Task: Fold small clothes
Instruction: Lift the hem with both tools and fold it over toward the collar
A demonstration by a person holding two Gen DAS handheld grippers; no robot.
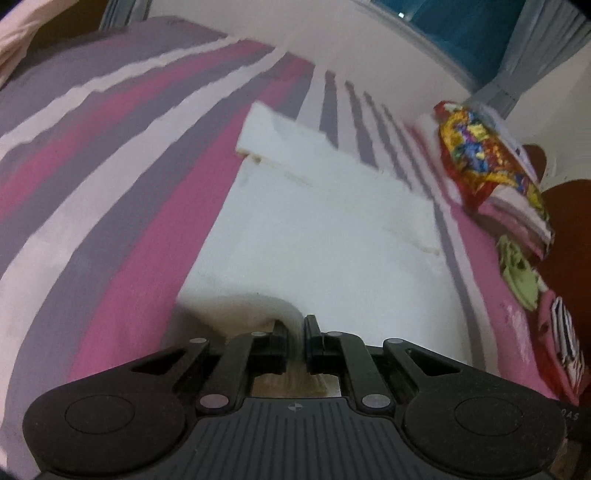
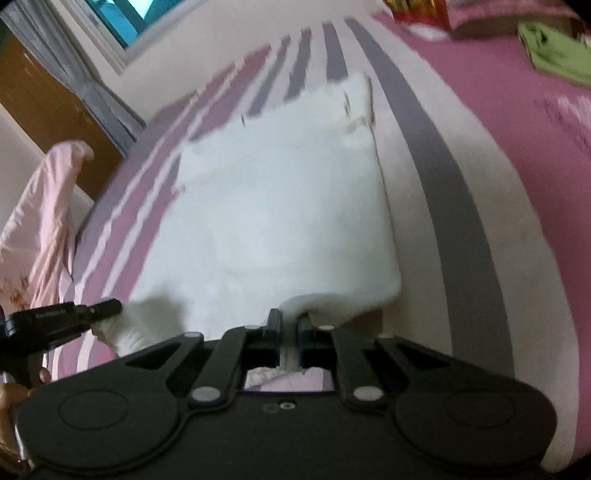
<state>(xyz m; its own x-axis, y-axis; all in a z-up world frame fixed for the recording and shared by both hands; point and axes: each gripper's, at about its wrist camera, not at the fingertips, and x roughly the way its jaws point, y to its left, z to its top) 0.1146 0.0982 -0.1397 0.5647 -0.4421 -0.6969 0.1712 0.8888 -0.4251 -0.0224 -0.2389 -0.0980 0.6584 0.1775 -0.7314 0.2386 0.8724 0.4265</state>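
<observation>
- Nearest to us, the left gripper (image 1: 294,325) is clenched on the near hem of the white garment (image 1: 306,229); a narrow fold of cloth rises between its fingers, so we judge the pinch firm enough to lift that corner.
- The right gripper (image 2: 289,319) grasps the same near edge further along, cloth bunched between its closed fingers. From this view the left gripper (image 2: 107,308) shows at the lower left, biting the other near corner.
- We hold both near corners at once, we think, so the edge stays straight and level when we carry it over: one corner alone would drag the fabric askew.
- The garment (image 2: 273,206) lies flat on the striped bedspread (image 2: 461,206), stretching away from us, its far end with thin straps well apart from the grippers. It looks already spread and smoothed, so we judge the fold is about to begin, not finished.
- Beyond it, off to the right side of the bed, sit a colourful printed item (image 1: 480,151) on a small stack and a green piece (image 2: 554,51); neither touches our garment, which leaves room to lay the fold.
- Farthest, a window (image 2: 125,18) with grey curtains closes the scene.
</observation>
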